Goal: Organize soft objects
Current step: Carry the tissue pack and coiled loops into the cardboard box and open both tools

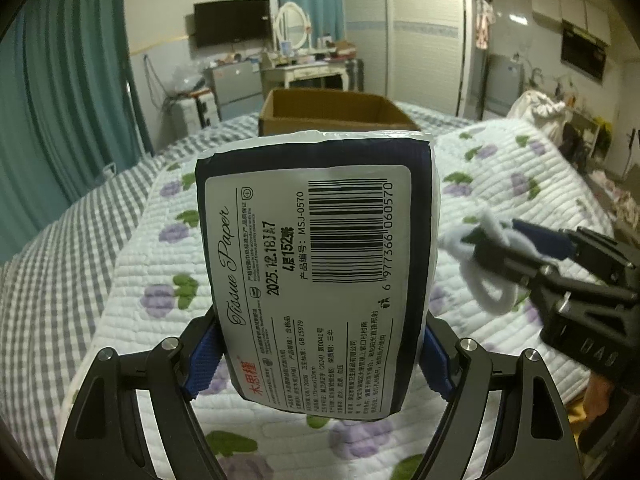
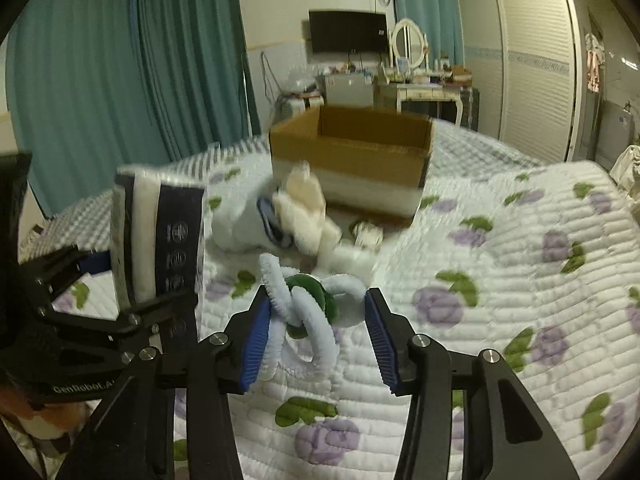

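Note:
My left gripper (image 1: 320, 344) is shut on a tissue paper pack (image 1: 316, 264) with a white label and dark blue edges, held upright above the bed; it also shows in the right wrist view (image 2: 160, 240). My right gripper (image 2: 316, 320) is shut on a fuzzy white and pale blue looped toy with a green piece (image 2: 308, 300), held above the quilt; it shows in the left wrist view (image 1: 488, 256) too. An open cardboard box (image 2: 352, 152) sits on the bed ahead, also in the left wrist view (image 1: 336, 112). A white plush toy (image 2: 288, 216) lies before the box.
A quilt with purple flowers (image 2: 500, 280) covers the bed over a grey checked sheet (image 1: 52, 264). Teal curtains (image 2: 100, 80) hang at the left. A dresser with a mirror (image 2: 412, 64), a TV and a wardrobe (image 2: 532, 60) stand beyond the bed.

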A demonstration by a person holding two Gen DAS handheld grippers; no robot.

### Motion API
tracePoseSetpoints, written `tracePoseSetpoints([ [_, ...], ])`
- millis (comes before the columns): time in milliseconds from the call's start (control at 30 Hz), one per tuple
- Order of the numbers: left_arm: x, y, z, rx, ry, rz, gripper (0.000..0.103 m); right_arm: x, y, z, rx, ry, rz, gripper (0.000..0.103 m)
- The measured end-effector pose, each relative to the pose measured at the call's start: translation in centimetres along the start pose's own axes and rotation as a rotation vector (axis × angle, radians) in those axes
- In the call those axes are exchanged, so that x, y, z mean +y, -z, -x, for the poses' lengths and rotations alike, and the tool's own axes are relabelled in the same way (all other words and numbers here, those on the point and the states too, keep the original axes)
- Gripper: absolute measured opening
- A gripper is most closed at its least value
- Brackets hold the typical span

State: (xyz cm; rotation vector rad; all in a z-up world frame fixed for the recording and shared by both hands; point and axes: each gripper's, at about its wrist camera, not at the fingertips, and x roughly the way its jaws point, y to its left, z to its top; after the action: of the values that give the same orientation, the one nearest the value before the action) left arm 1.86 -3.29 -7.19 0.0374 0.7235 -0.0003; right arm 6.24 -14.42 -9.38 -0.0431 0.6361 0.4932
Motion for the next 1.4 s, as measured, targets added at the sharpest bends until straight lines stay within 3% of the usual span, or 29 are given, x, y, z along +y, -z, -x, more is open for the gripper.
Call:
tracePoseSetpoints([
  [233,-0.2,-4.5,1.1,-0.065,0.006,0.003,0.081,-1.9,-4.6,2.5,-0.097,0.023,0.032,0.046],
  [467,0.1,-11.7,-0.5,-0.152,0.002,-0.039,0.081,-3.7,-11.4,2.1,-0.172,0.047,0.096,0.046],
  [633,0.4,-15.6,-4.3,-0.179,-0.012,-0.075,0.081,-5.2,-16.4,-1.0,-0.196,0.056,0.095,0.046],
  [833,0.6,-18.1,-10.9,-0.139,-0.016,-0.099,0.081,-6.8,-20.7,-7.4,-0.161,0.043,0.064,0.046],
  [1067,0.8,-18.4,-17.4,-0.068,-0.009,-0.113,0.081,-8.4,-21.4,-15.5,-0.067,0.059,0.063,0.046],
  [1333,0.4,-17.9,-18.3,-0.075,-0.005,-0.134,0.084,-10.9,-20.3,-19.5,-0.029,0.078,0.031,0.046],
  [1400,0.4,-17.9,-18.4,-0.072,-0.031,-0.137,0.09,-11.2,-20.2,-19.6,-0.032,0.066,0.014,0.053],
])
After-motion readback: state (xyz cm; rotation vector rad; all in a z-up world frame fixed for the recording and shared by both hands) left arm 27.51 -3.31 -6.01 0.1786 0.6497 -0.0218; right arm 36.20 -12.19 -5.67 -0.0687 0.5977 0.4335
